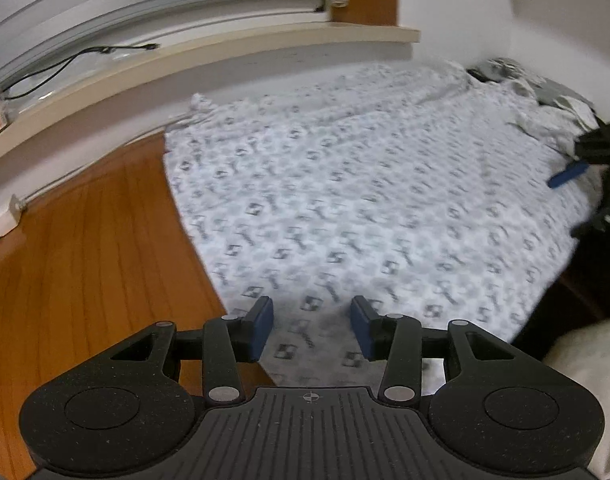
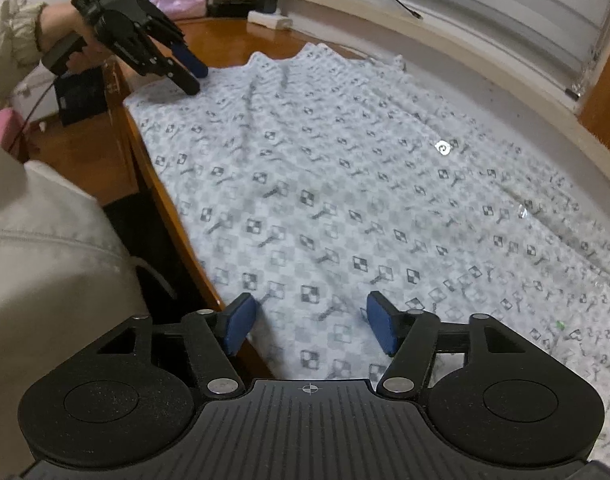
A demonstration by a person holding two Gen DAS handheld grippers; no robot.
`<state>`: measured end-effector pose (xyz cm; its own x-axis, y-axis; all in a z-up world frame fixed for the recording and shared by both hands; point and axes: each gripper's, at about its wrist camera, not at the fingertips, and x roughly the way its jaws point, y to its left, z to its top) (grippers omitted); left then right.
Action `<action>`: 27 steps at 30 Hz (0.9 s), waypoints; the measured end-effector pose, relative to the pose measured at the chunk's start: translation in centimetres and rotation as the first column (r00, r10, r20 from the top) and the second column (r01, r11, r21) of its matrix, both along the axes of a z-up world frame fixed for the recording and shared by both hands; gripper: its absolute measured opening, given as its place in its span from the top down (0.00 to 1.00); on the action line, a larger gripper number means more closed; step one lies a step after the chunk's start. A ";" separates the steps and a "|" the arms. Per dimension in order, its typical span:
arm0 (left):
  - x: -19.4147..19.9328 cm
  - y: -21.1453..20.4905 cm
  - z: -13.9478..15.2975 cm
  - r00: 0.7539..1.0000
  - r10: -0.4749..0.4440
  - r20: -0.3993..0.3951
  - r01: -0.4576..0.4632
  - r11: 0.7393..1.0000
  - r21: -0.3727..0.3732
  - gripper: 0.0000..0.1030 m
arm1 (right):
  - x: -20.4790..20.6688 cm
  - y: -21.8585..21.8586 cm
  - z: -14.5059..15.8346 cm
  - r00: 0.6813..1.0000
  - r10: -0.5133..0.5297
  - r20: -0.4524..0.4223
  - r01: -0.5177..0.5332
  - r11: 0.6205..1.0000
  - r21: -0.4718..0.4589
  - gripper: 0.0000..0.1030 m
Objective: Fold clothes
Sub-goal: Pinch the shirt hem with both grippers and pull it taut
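Observation:
A white garment [image 1: 365, 200] with a grey check-and-logo print lies spread flat on the wooden table [image 1: 85, 260]. My left gripper [image 1: 311, 314] hovers open over its near left corner, blue pads apart, with nothing between them. In the right wrist view the same garment [image 2: 345, 180] fills the table, with a shiny snap button [image 2: 443, 147] on it. My right gripper [image 2: 311, 314] stands open just above the near edge of the cloth, gripping nothing. The left gripper [image 2: 193, 76] shows at the top left, over the far corner. The right gripper [image 1: 573, 168] pokes in at the right edge.
A window sill [image 1: 225, 64] with a black cable [image 1: 65, 62] runs behind the table. Crumpled cloth [image 1: 545, 96] lies at the far right. A power strip [image 2: 271, 20] and pink bag [image 2: 177, 0] sit at the far end. A beige sleeve [image 2: 45, 260] is at left.

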<state>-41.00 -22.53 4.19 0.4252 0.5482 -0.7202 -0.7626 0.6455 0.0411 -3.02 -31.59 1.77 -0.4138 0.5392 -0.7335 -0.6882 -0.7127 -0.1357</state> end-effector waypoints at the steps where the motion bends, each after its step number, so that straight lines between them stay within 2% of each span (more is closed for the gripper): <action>1: 0.0 0.3 0.0 1.000 0.003 -0.002 -0.003 1.000 0.003 0.54 | 0.2 0.3 0.0 1.000 -0.006 -0.014 0.005 1.000 -0.009 0.35; 7: -0.1 2.9 -0.1 0.999 0.039 0.013 -0.039 0.999 0.001 0.53 | 1.1 0.9 0.4 0.997 -0.028 -0.073 0.026 0.999 -0.027 0.34; 10: -0.1 3.3 -0.1 0.999 0.042 0.010 -0.042 0.999 0.000 0.53 | 0.9 -0.1 0.9 0.999 -0.025 -0.040 0.026 1.000 0.011 0.34; 14: 0.0 3.2 -0.2 0.999 0.045 0.006 -0.045 0.999 0.005 0.53 | 0.2 -2.3 1.4 1.000 0.024 0.010 -0.024 0.999 0.031 0.34; 23: 0.1 3.2 -0.2 0.999 0.043 0.003 -0.043 0.999 0.007 0.53 | -0.3 -4.1 0.2 0.989 0.034 0.143 -0.045 0.997 0.070 0.34; 27: 0.1 2.9 -0.2 0.999 0.043 -0.009 -0.042 0.999 0.021 0.53 | -0.2 -4.2 -0.2 0.984 0.027 0.178 -0.043 0.995 0.088 0.50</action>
<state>-40.85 -19.63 4.01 0.3946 0.5807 -0.7121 -0.7889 0.6115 0.0616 -3.18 -35.80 1.59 -0.3027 0.5945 -0.7449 -0.6224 -0.7152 -0.3180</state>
